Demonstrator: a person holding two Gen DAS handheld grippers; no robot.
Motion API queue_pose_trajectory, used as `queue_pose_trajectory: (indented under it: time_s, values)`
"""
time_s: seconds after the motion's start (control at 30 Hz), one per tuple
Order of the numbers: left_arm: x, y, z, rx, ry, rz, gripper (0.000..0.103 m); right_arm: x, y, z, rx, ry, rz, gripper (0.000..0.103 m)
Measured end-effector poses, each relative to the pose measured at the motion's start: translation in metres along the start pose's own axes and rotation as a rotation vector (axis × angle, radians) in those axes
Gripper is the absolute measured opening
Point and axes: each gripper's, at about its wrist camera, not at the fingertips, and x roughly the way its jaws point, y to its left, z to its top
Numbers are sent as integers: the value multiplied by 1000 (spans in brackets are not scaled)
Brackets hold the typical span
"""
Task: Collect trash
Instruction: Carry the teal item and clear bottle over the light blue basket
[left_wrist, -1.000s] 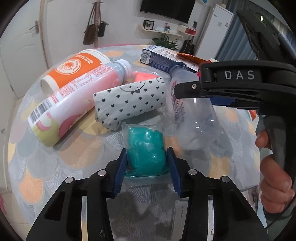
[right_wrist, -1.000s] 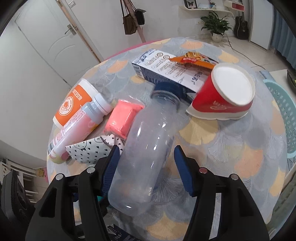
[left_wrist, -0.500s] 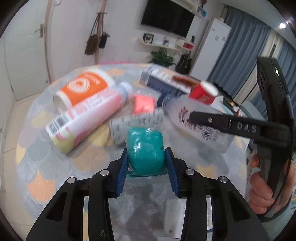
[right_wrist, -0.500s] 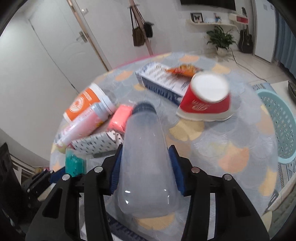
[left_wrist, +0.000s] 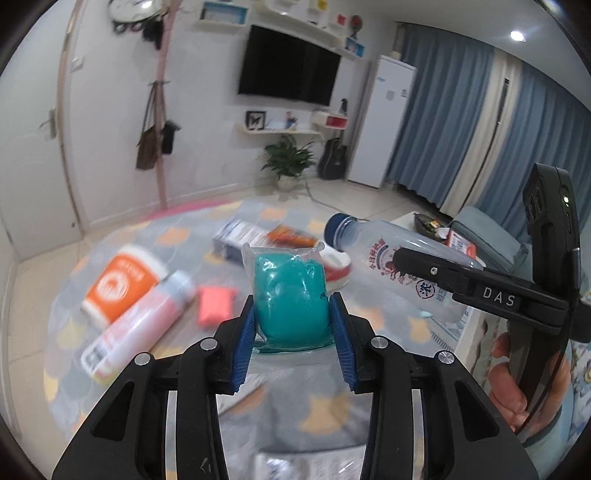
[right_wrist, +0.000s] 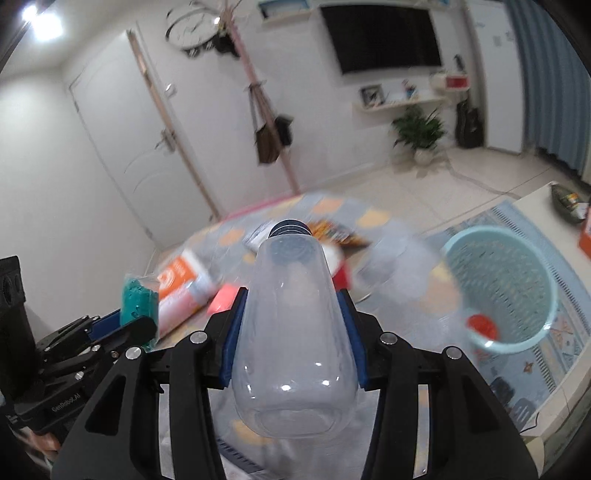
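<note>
Looking through the left wrist camera first, I am seeing my left gripper squeezing a teal packet between its blue pads; the fingers are closed partway, only as far as the soft packet allows, and the packet is standing up and forward of the tips, its clear wrapper edge sticking out on top; it is hanging above the patterned table, where an orange-labelled tube, a pink-and-white bottle, a pink packet and a blue-and-white carton are lying blurred; off to my right the right gripper is gripping a clear bottle, whose long axis is running from the fingers up and to the left, blue cap leading.

Switching to the right wrist camera, I am seeing the same clear bottle clamped between the blue pads, fingers closed onto its wide body; its axis is lying straight along the fingers, base toward the lens, cap pointing away; it is looking empty and transparent; the pale blue basket is sitting to the right and below, beside the table, with something red inside; I am judging the right hand nearer to it, so the bottle should be swinging right first, the left gripper with its teal packet lying well apart on the far side.
</note>
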Motion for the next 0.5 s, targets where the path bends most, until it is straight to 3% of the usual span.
queue_pose_trajectory:
  time_s: [0.27,0.5]
  values:
    - [26,-69,45,115,-31,-69,37,-39,-76,18,112,-131,-104,44]
    - [83,-134,78,164,19,-174,37,-43,-162,26,247,-175,-230,44]
